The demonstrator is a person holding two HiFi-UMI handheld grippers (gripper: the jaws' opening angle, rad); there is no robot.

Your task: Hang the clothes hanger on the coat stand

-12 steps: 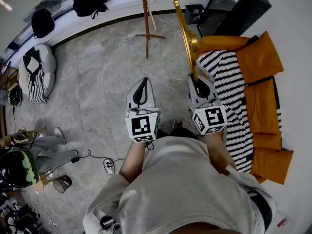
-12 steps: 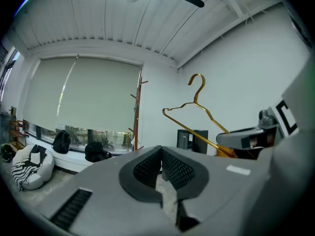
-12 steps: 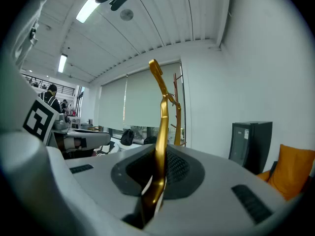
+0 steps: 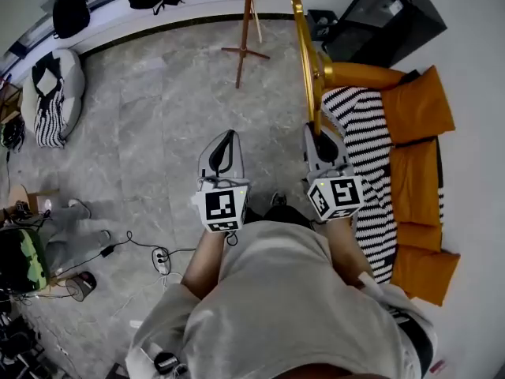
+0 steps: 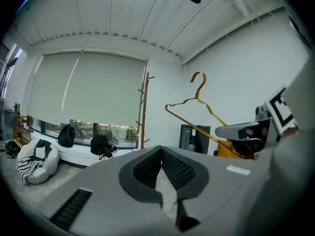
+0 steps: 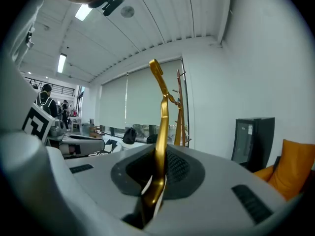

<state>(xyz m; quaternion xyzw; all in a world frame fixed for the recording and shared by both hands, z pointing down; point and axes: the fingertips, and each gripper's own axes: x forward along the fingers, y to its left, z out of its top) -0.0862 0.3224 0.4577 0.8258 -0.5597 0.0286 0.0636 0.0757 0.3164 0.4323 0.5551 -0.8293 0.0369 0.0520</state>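
Gold metal is what your right gripper (image 4: 319,139) has pinched. The clothes hanger (image 4: 304,61) is clamped between its jaws by one end of the frame. From there it rises ahead of and above the jaws, edge-on to that gripper's own view, with the hook at the top.

Your left gripper (image 4: 223,147) has its jaws pressed together on nothing. It sits about level with the right one and apart from it, and the hanger stands off to its right, clear of it.

The coat stand (image 4: 246,22) is well ahead of both grippers on the grey stone floor (image 4: 158,117), closer to the left gripper's line than the right's. From the right gripper, its wooden pole shows just behind the hanger, but the two are well apart.

Just to the right of your right gripper lies the orange sofa (image 4: 418,101) with a black-and-white striped throw (image 4: 367,133) over it.
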